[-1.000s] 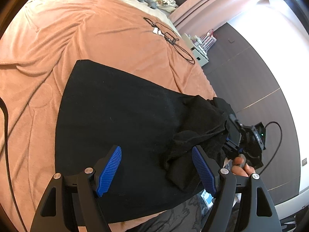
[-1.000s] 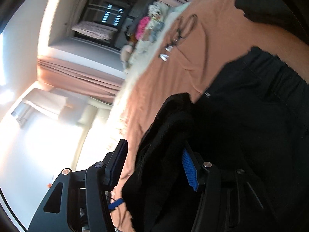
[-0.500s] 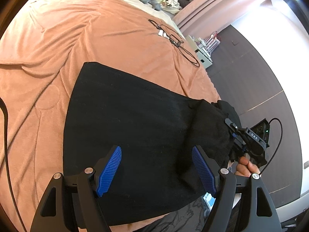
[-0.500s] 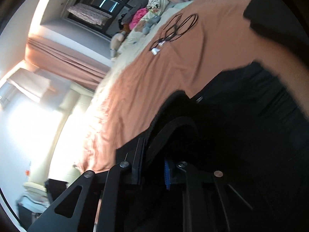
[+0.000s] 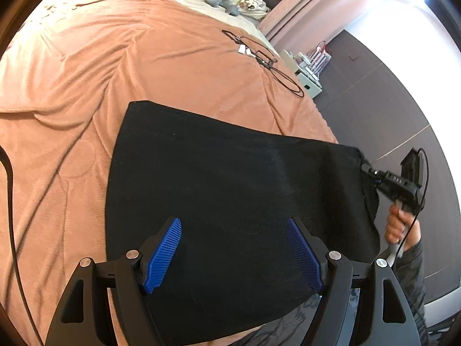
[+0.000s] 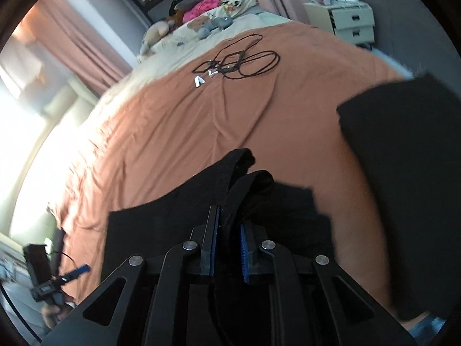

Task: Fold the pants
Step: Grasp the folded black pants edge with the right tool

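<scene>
Black pants (image 5: 230, 173) lie spread on the orange bedspread (image 5: 144, 57), their right corner lifted and pulled taut. My left gripper (image 5: 233, 253) hovers open over the near edge of the pants, nothing between its blue pads (image 5: 164, 253). My right gripper (image 5: 367, 170) grips that raised corner at the right edge. In the right wrist view its jaws (image 6: 229, 230) are closing on a fold of the black waistband (image 6: 245, 178), the pads pressing the cloth. The left gripper (image 6: 76, 271) shows small at lower left.
A tangle of black cable (image 6: 245, 60) with white plugs lies on the far bedspread. Soft toys and clothes (image 6: 207, 8) are piled at the bed's head. A white drawer unit (image 6: 351, 23) stands past the bed. More black cloth (image 6: 403, 173) fills the right side.
The right gripper's jaws closed on the bunched corner of the pants and rose, pulling the crumpled cloth out flat and taut. The left gripper stayed open and almost still.
</scene>
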